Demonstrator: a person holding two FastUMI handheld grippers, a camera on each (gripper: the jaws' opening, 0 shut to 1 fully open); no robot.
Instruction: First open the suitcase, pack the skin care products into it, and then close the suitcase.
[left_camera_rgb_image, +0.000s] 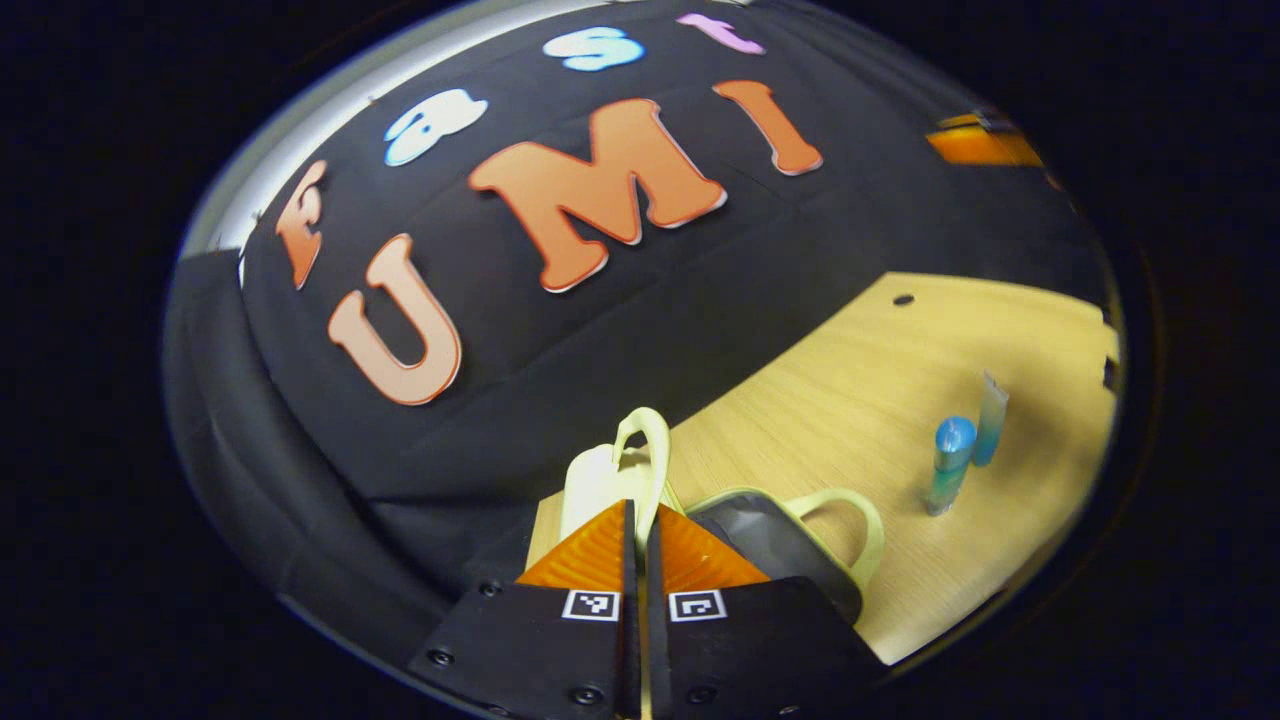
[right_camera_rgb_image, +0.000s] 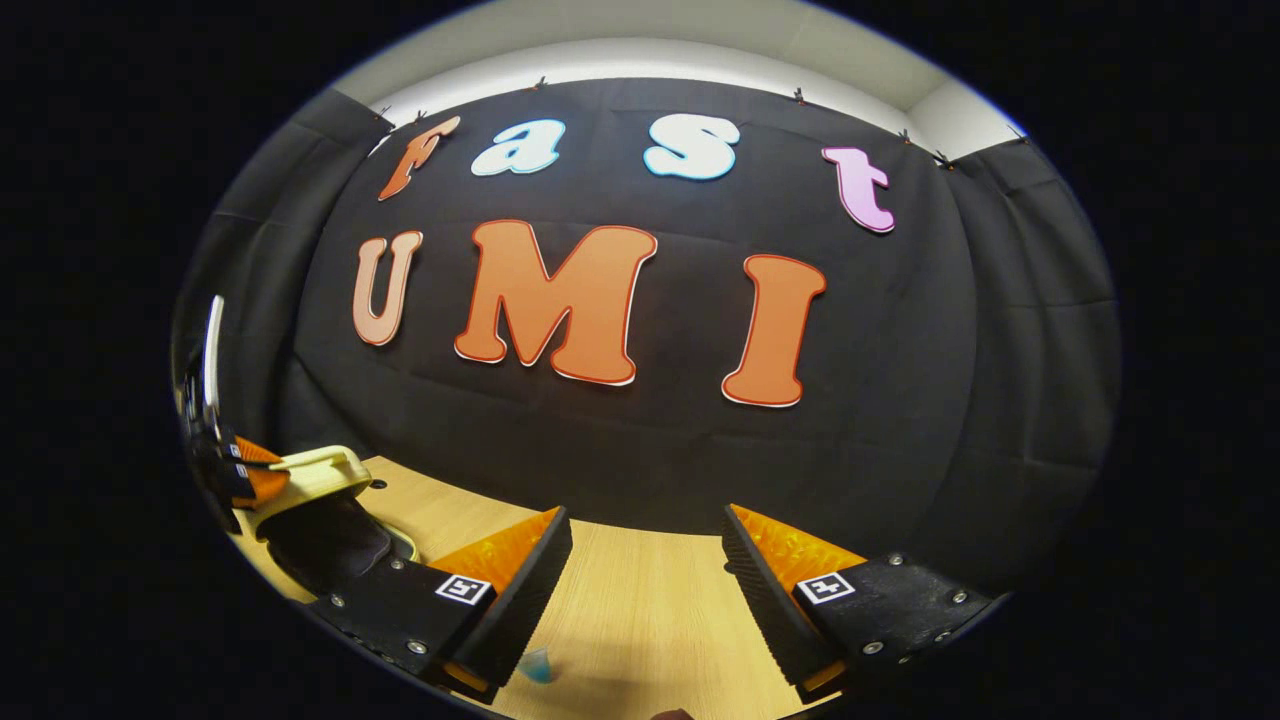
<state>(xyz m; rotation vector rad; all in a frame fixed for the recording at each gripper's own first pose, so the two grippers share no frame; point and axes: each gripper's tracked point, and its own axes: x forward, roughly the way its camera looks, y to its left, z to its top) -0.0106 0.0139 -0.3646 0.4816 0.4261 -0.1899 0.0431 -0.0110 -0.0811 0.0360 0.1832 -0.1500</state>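
Observation:
A small pale yellow suitcase (left_camera_rgb_image: 800, 530) lies open on the wooden table, its dark lining showing. My left gripper (left_camera_rgb_image: 640, 520) is shut on the edge of the raised lid (left_camera_rgb_image: 610, 475), beside the lid's handle (left_camera_rgb_image: 648, 440). A blue bottle (left_camera_rgb_image: 950, 465) and a light blue tube (left_camera_rgb_image: 991, 418) stand upright on the table to the right of the case. In the right gripper view my right gripper (right_camera_rgb_image: 645, 540) hangs open over bare table, with a bit of a blue product (right_camera_rgb_image: 535, 665) just below its left finger. At far left there, the left gripper (right_camera_rgb_image: 240, 470) holds the lid (right_camera_rgb_image: 310, 475) up.
The wooden table (left_camera_rgb_image: 900, 360) runs back to the black cloth wall (right_camera_rgb_image: 640, 450). A small dark hole (left_camera_rgb_image: 903, 299) marks the tabletop near the wall. An orange object (left_camera_rgb_image: 980, 145) sits high at the far right in the left gripper view.

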